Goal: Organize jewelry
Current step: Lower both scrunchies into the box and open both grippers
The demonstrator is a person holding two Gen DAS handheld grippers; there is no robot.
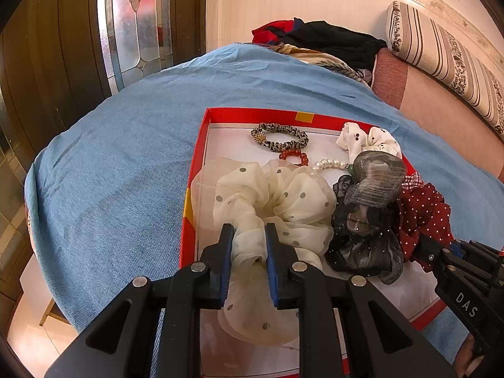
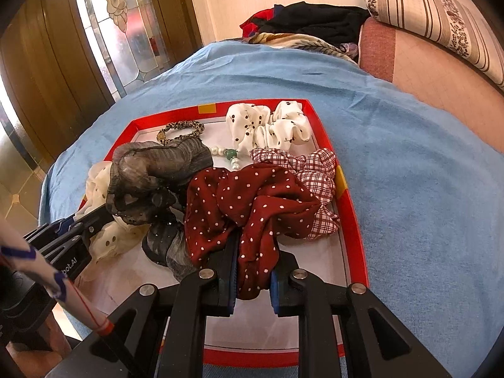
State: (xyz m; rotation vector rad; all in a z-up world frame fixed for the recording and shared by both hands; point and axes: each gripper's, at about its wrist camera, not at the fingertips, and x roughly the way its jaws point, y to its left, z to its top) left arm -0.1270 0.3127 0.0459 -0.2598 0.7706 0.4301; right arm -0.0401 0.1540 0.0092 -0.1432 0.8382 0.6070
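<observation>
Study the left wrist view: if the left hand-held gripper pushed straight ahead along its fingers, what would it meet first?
The left hand-held gripper is already shut on the cream dotted scrunchie, so it would push further into that. Beyond it probably lie the red bead bracelet and leopard hair tie; depth is unclear.

A tray (image 1: pixel 201 145) is set on a bedcover (image 1: pixel 126 157). In it, 1 hair band (image 1: pixel 278 137) lies at the far end, with a bead ring (image 1: pixel 293 157) and a bead strand (image 1: pixel 329 164) just in front. 3 scrunchies (image 2: pixel 252 201) are piled nearer, side by side, with 2 more (image 2: pixel 271 126) behind them at the right wall. Clothes (image 2: pixel 308 25) are heaped beyond the tray.
</observation>
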